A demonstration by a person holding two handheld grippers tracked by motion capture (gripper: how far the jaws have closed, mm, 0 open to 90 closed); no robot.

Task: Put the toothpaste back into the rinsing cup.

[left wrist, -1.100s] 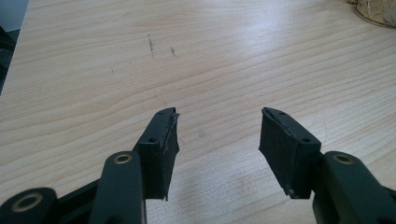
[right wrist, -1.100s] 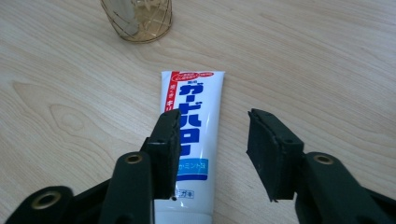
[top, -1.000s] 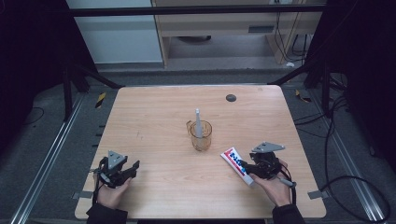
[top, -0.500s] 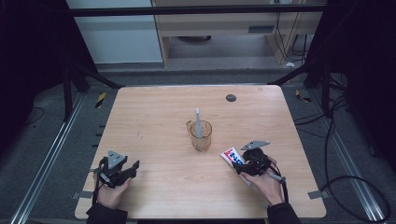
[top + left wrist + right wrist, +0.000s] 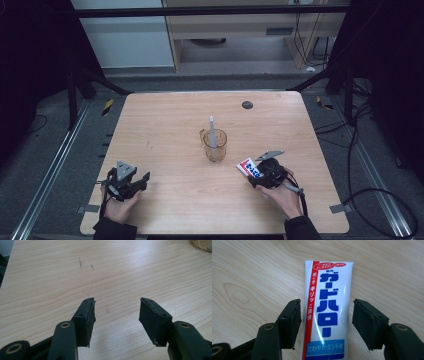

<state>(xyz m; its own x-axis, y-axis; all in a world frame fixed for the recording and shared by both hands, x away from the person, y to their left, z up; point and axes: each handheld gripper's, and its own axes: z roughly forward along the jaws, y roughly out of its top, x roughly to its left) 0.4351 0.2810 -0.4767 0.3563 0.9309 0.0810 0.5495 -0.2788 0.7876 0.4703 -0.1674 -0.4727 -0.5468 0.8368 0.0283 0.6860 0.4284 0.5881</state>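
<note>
My right gripper (image 5: 325,307) had just been opening, its jaws straddling the toothpaste tube (image 5: 328,315) flat on the table (image 5: 165,120); left gripper (image 5: 116,308) sat spread, empty.

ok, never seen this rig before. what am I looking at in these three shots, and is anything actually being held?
No robot arm here: a person at a wooden table holds a pair of hand-held tongs in each hand. The high view looks down from above the person's side; the left tongs show at its left, the right tongs at its right. The other two pictures come from cameras riding on each pair, looking along its two black jaws.

On the table: a clear amber cup with a grey, pointed stick-like item standing in it, a small dark round spot near the far edge, and a white toothpaste tube with blue lettering.

Nothing is held. The left tongs are open over bare wood. The right tongs straddle the tube, jaws having just opened wider, pads apart from it.
</note>
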